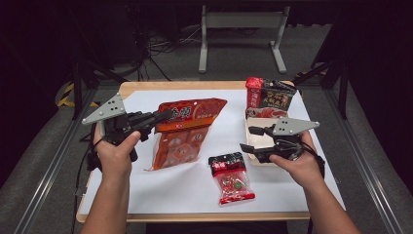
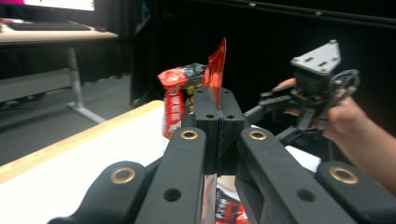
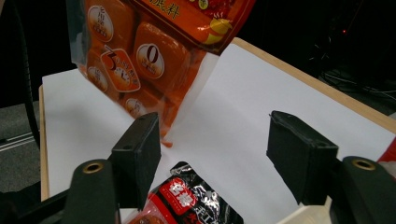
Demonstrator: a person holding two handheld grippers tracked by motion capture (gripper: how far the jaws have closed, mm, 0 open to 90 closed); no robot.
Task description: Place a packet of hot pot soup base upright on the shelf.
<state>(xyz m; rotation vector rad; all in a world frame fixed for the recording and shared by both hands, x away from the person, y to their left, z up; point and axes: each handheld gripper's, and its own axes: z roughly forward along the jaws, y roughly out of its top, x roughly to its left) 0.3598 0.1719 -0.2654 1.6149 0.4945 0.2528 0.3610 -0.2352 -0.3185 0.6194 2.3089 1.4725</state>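
Left gripper [image 1: 163, 116] clenched on orange pouch [image 1: 187, 127], frame centre, lifting it | right gripper [image 1: 249, 140] released, waiting right | bench [image 1: 146, 87].

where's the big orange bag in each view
High view: the big orange bag hangs left of centre, its top edge clamped in the left gripper.
Left gripper view: a thin red sliver of it rises above the shut jaws at centre.
Right gripper view: it fills the upper left.
Shared landmark: the small red-and-black packet.
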